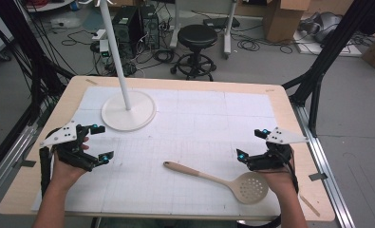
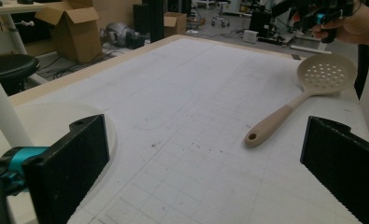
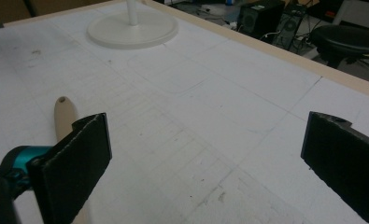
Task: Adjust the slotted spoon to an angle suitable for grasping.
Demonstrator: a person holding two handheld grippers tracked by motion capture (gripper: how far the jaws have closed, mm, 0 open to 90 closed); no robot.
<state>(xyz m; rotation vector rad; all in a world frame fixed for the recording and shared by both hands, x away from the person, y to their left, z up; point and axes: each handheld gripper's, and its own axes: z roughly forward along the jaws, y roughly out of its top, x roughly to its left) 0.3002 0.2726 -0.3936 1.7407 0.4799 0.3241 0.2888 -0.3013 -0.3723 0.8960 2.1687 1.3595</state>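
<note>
At the left of the counter (image 1: 185, 80), the left tongs (image 1: 101, 142) hang just above the white gridded mat (image 1: 213, 123) with jaws spread wide and nothing between them. Behind them stands a white stand (image 1: 128, 110) on its round base, well clear of the work. Near the front edge, right of centre, lies a beige slotted spoon (image 1: 218, 179), flat on the mat, handle tip pointing left, perforated bowl to the right. It looks light and stiff, probably smooth plastic or silicone, so somewhat slippery; the thick, rounded handle seems the best place to grip. The right tongs (image 1: 252, 144) hover just beside the bowl, also wide and empty.
</note>
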